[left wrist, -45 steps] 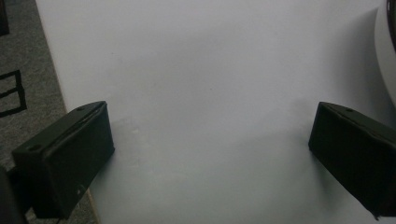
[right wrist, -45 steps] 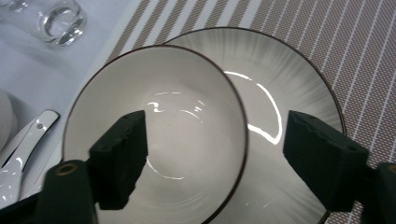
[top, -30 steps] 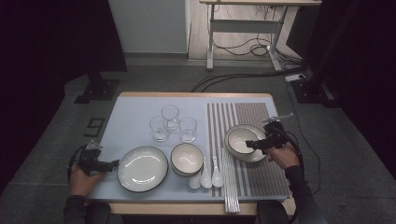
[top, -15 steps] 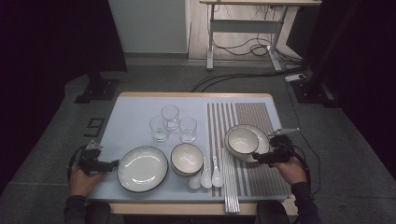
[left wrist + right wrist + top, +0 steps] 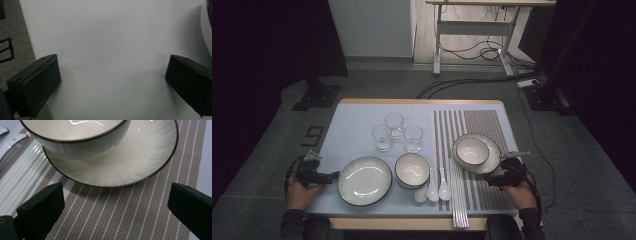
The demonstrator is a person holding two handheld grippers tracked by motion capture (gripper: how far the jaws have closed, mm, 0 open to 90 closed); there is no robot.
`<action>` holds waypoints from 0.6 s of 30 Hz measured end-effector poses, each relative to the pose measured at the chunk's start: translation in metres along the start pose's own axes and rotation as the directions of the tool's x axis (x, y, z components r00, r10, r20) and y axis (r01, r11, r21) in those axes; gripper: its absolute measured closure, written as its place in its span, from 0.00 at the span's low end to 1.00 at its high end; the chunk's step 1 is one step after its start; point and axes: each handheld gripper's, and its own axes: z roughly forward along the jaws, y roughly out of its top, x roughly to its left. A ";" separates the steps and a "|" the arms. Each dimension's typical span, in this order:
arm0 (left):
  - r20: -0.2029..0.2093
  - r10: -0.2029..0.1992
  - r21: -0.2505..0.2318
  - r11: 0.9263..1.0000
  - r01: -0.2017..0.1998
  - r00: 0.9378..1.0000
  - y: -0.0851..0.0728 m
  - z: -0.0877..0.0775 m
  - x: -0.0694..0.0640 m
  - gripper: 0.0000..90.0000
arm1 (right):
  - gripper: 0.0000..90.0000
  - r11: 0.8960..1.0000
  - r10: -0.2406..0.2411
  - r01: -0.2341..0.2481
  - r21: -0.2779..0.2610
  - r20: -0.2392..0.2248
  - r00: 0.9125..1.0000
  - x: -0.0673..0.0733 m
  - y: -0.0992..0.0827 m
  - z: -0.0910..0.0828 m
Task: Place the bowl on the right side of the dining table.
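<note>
A cream bowl (image 5: 471, 150) with a dark rim sits on a matching plate (image 5: 491, 162) on the striped placemat (image 5: 482, 122) at the right. My right gripper (image 5: 493, 179) rests low on the mat just in front of that plate, open and holding nothing; in the right gripper view the bowl (image 5: 75, 135) and plate (image 5: 140, 157) lie just beyond its spread jaws. At the table's left front, my left gripper (image 5: 331, 176) stands open over bare tabletop, its tips just short of a large plate (image 5: 364, 181). That plate's edge (image 5: 206, 32) shows at the far right of the left gripper view.
Three clear glasses (image 5: 394, 125) stand mid-table. A stack of bowls (image 5: 412, 170) sits centre front, with three white spoons (image 5: 432, 190) beside it and white chopsticks (image 5: 456, 192) along the mat's left edge. The table's left edge (image 5: 27, 42) borders grey carpet.
My right gripper has drawn back from over the bowl and plate toward the front edge and now sits low on the mat. The bowl stays on the plate. The left gripper has not moved.
</note>
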 end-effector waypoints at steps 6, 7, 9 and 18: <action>0.000 0.000 0.000 1.000 0.000 1.000 0.000 0.000 0.000 0.00 | 0.01 1.000 -0.002 0.002 0.014 0.022 1.000 0.004 -0.007 0.012; 0.000 0.000 0.000 1.000 0.000 1.000 0.000 0.000 0.000 0.00 | 0.01 1.000 -0.002 0.002 0.013 0.024 1.000 0.005 -0.009 0.014; 0.000 0.000 0.000 1.000 0.000 1.000 0.000 0.000 0.000 0.00 | 0.01 1.000 0.010 -0.010 0.013 0.023 1.000 0.005 -0.013 0.019; 0.000 0.000 0.000 1.000 0.000 1.000 0.000 0.000 0.000 0.00 | 0.00 1.000 0.015 -0.014 -0.008 0.046 0.999 0.008 -0.025 0.033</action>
